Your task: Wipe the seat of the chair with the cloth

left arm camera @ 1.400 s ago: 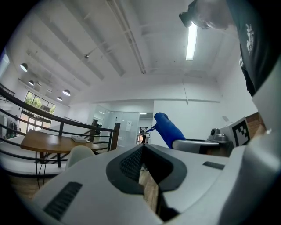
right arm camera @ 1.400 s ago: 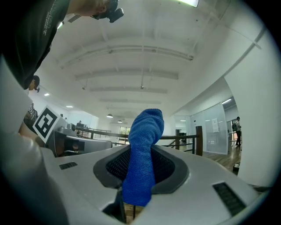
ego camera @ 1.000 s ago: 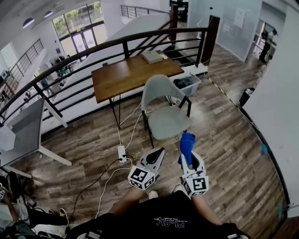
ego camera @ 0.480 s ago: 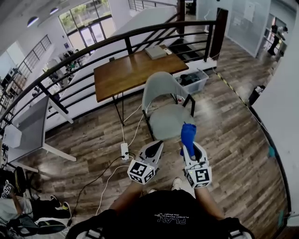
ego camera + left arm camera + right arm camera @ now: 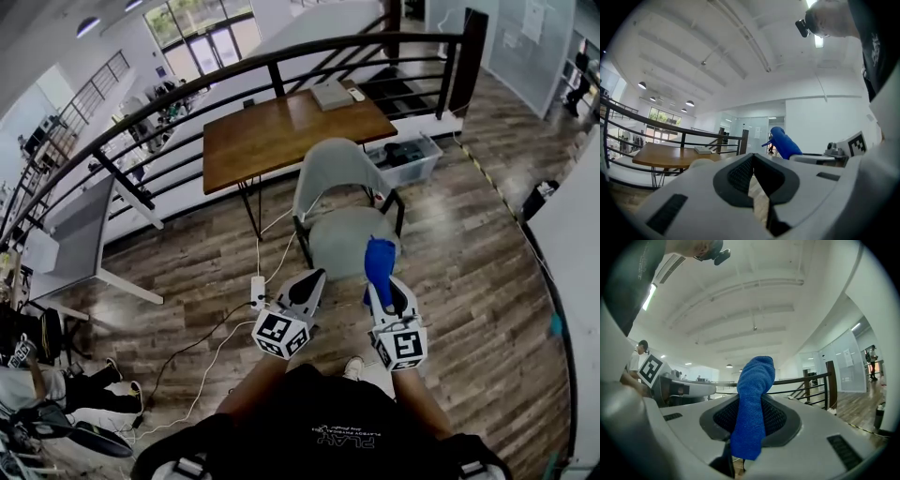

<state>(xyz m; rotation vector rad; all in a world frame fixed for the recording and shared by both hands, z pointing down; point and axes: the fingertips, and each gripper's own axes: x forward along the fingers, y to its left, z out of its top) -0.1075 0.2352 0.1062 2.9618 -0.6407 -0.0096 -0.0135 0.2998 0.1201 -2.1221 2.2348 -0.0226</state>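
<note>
Head view: a person stands on a wood-plank floor [image 5: 469,253] facing a grey chair [image 5: 336,173] whose seat [image 5: 339,246] is turned toward them, with a gripper in each hand held side by side at waist level. The right gripper [image 5: 381,283] has its jaws closed on a blue cloth [image 5: 378,262]; the cloth stands up out of the jaw tips as a rolled, finger-like column, and from above it overlaps the near right edge of the seat, though no view settles whether it touches the seat. In the right gripper view the same cloth [image 5: 756,380] is pinched between the two dark pads and rises above them, its lower end hanging just below the pinch. The left gripper [image 5: 316,278] sits just beside the right one, level with the seat's near left corner; in the left gripper view [image 5: 753,158] its pads meet at the tips with nothing between them. That view also shows the cloth [image 5: 785,143] to the right. Behind the chair stands a brown wooden table [image 5: 281,141] against a dark curved railing [image 5: 187,89]; a clear plastic bin [image 5: 412,159] lies on the floor to the chair's right, and a white power strip [image 5: 257,292] with trailing cables lies to the left of the left gripper.
</note>
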